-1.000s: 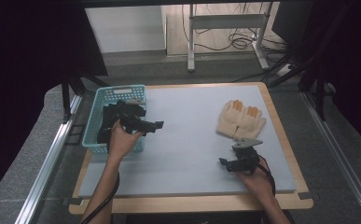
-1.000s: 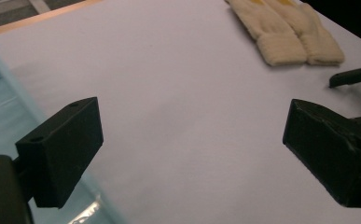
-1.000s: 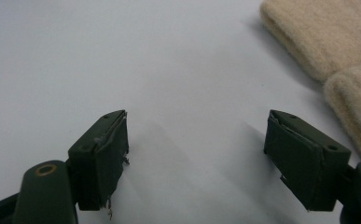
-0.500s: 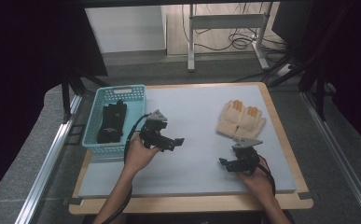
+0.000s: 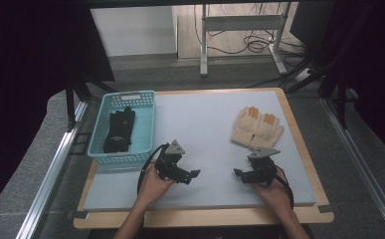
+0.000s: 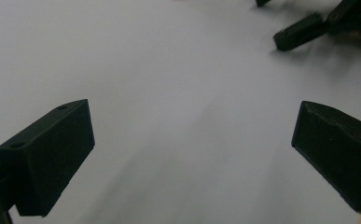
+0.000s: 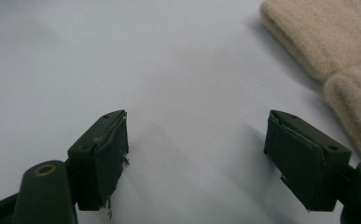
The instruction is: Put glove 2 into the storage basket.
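Left claw gapes empty; black gloves lie limp in basket.

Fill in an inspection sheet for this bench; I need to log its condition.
Surface: pale grey mat on a wooden table.
Job's things: black gloves in the turquoise basket; beige gloves on the mat.
Clutter: nothing seen.
Grippers: left gripper open, empty, jaws just been opening; right gripper open, empty.
Cables: one trails from each gripper; more on the floor behind.
Surroundings: white metal stand, dark curtains.
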Demonstrator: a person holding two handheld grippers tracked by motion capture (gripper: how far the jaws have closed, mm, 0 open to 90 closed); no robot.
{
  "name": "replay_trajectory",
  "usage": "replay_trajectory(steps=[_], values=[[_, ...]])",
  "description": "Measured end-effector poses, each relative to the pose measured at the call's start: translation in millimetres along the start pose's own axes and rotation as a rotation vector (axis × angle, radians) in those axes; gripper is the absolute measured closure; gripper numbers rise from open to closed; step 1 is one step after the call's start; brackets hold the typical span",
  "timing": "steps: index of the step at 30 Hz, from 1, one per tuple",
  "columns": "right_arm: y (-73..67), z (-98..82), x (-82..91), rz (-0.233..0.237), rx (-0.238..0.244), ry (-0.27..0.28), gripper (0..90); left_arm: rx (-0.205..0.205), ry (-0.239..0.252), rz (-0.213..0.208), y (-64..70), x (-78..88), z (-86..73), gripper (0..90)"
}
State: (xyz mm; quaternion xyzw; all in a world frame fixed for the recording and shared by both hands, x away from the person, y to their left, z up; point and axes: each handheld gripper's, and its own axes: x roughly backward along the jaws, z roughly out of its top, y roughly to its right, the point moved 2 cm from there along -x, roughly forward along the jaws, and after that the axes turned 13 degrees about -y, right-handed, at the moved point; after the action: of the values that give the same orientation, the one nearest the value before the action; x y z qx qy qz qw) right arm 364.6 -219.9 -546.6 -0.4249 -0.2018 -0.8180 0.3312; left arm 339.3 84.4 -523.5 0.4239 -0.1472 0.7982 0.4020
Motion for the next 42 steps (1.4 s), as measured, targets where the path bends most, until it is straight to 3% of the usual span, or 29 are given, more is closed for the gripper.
replay_trajectory(steps=[4,11,14,32,39,42], values=[[-0.1,0.0,0.0,0.0,-0.001,-0.001,21.0,-0.002,-0.047,0.052,-0.2,-8.8,-12.8,0.0],[-0.1,0.0,0.0,0.0,-0.001,-0.001,21.0,0.014,-0.108,0.109,-2.7,-22.3,-28.2,0.0],[0.0,0.0,0.0,0.001,-0.003,0.0,21.0,0.033,-0.101,0.102,-4.2,-24.3,-30.1,0.6],[1.2,0.5,0.6,0.011,-0.008,-0.003,21.2,0.031,-0.1,0.105,-4.0,-25.0,-30.7,0.4],[6.2,4.2,2.7,0.024,-0.034,-0.01,21.5,0.03,-0.1,0.105,-4.0,-25.0,-30.7,0.4],[9.8,10.8,8.7,0.038,-0.049,0.014,21.5,0.03,-0.1,0.105,-4.0,-25.0,-30.7,0.4]])
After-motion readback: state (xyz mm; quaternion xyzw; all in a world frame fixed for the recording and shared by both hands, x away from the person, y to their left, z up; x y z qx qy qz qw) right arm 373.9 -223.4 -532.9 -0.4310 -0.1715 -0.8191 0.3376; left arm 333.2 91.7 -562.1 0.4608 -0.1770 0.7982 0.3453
